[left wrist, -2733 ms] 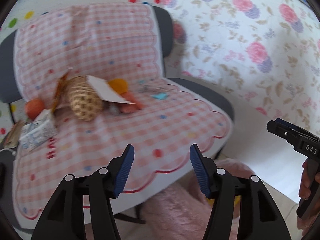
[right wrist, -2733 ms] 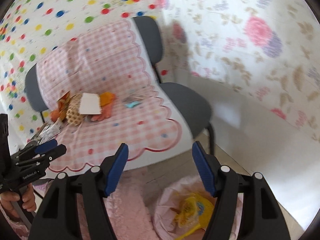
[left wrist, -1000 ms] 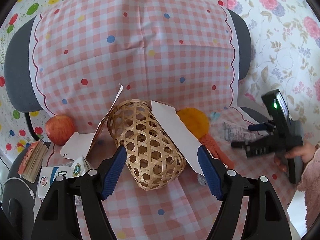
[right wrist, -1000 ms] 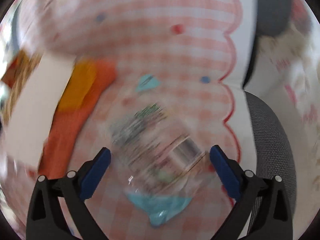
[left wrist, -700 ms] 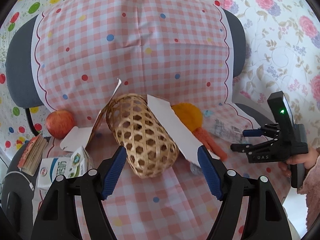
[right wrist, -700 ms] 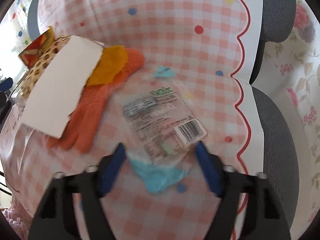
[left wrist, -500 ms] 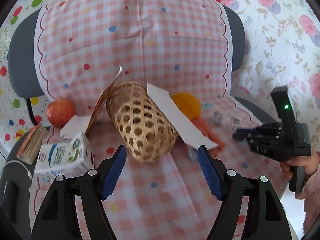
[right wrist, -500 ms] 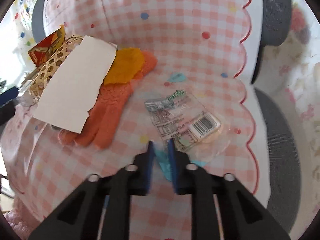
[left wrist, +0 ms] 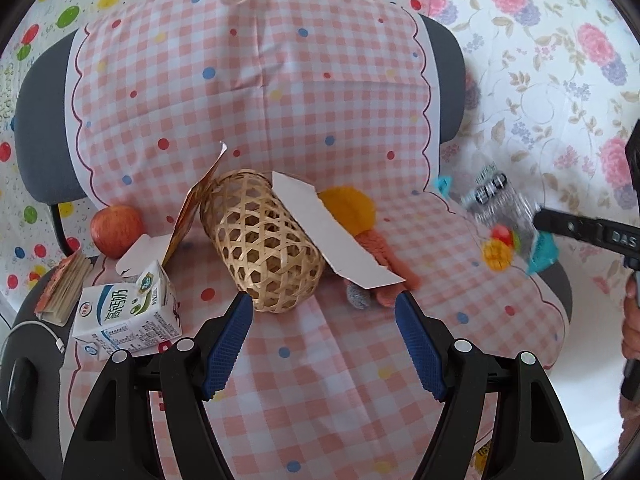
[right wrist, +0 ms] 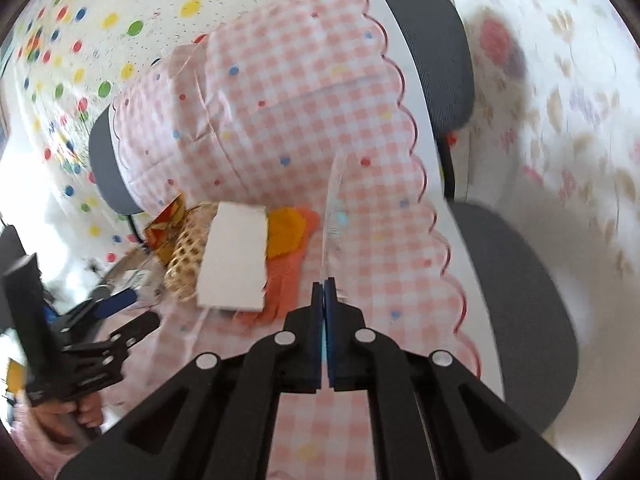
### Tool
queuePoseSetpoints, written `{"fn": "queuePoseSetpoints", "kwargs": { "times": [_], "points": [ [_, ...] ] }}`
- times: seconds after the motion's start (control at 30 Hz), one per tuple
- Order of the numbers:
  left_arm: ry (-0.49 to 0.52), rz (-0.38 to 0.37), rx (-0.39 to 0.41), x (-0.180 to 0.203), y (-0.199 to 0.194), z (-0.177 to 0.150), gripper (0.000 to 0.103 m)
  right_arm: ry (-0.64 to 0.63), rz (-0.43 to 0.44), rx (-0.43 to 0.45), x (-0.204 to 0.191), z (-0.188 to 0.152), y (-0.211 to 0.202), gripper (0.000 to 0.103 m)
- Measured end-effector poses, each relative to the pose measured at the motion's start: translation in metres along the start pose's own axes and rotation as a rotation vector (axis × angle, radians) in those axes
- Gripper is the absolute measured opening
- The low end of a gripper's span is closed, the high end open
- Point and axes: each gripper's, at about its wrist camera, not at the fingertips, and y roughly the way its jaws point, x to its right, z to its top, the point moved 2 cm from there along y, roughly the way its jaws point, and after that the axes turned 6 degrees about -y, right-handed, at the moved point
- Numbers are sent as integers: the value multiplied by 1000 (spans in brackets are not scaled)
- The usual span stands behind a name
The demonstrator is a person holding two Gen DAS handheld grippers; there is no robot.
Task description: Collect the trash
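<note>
lifted since half a second ago: clear wrapper (left wrist: 502,208) now off the checked cloth (left wrist: 320,380), in the air right of the seat, pinched edge-on in the clenched right gripper (right wrist: 324,284). left gripper (left wrist: 324,340) spread wide, empty, before the wicker basket (left wrist: 262,242); white card (left wrist: 334,236) leans on it.

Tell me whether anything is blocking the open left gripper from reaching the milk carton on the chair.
Nothing visible does. The milk carton lies on the checked cloth just left of the open left gripper, with bare cloth between them. The woven basket sits further back, off that path.
</note>
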Motion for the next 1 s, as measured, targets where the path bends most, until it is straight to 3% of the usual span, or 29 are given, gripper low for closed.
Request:
{"fn": "queuePoseSetpoints", "kwargs": {
  "times": [0.1, 0.2, 0.3, 0.4, 0.5, 0.57, 0.6, 0.63, 0.77, 0.9, 0.97, 1.0],
  "points": [
    [6, -3, -4, 3, 1, 0, 74, 2, -29, -64, 5, -6, 7, 2],
    [1, -8, -9, 6, 3, -1, 74, -26, -80, -69, 8, -9, 13, 3],
    [3, -8, -12, 7, 4, -3, 74, -69, -141, -69, 7, -10, 21, 12],
    [3, -6, -17, 6, 6, -5, 74, -82, -121, -68, 5, -13, 31, 26],
    [-3, -6, -24, 5, 8, -6, 74, -114, -133, -66, -1, -17, 41, 26],
    [-3, -10, -27, 6, 10, -7, 74, -151, -160, -59, -8, -19, 47, 26],
    [-1, -11, -29, 6, 11, -8, 74, -175, -191, -43, -12, -19, 47, 16],
    [0, -13, -33, 6, 12, -10, 74, -196, -223, -30, -14, -20, 47, 1],
    [0, -18, -45, 8, 16, -14, 74, -243, -291, 51, -22, -18, 33, 1],
    [-9, -23, -51, 10, 20, -14, 74, -252, -199, 4, -16, -23, 31, 1],
    [-5, -27, -49, 14, 21, -13, 74, -253, -241, 0, -10, -28, 33, 14],
    [-1, -27, -47, 15, 21, -13, 74, -261, -253, -13, -5, -33, 36, 38]
  ]
}}
